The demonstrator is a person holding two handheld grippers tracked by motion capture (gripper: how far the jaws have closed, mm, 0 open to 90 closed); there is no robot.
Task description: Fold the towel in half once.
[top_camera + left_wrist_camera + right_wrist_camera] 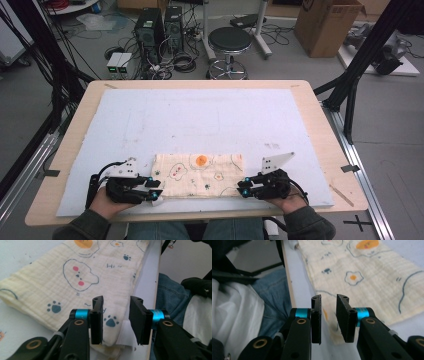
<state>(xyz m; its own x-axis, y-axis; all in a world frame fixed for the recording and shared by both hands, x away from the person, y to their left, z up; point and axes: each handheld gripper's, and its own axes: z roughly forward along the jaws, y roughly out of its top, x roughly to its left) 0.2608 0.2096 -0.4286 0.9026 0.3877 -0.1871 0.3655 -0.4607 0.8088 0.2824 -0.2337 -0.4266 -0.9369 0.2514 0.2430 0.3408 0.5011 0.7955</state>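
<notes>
Folded cloth (198, 174) near table's (310, 107) front edge; left gripper (155, 191) and right gripper (243, 188) at its near corners, jaws spread, nothing pinched.

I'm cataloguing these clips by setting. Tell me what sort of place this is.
Most likely a robotics lab or workshop rather than a home. Two computer towers stand on the floor amid loose cables, a black frame flanks the table, and a cardboard box and a stool stand behind.

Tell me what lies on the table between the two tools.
The folded cream cloth with printed eggs and paw marks spans the stretch between the left tool and the right tool, as the high view shows.
</notes>
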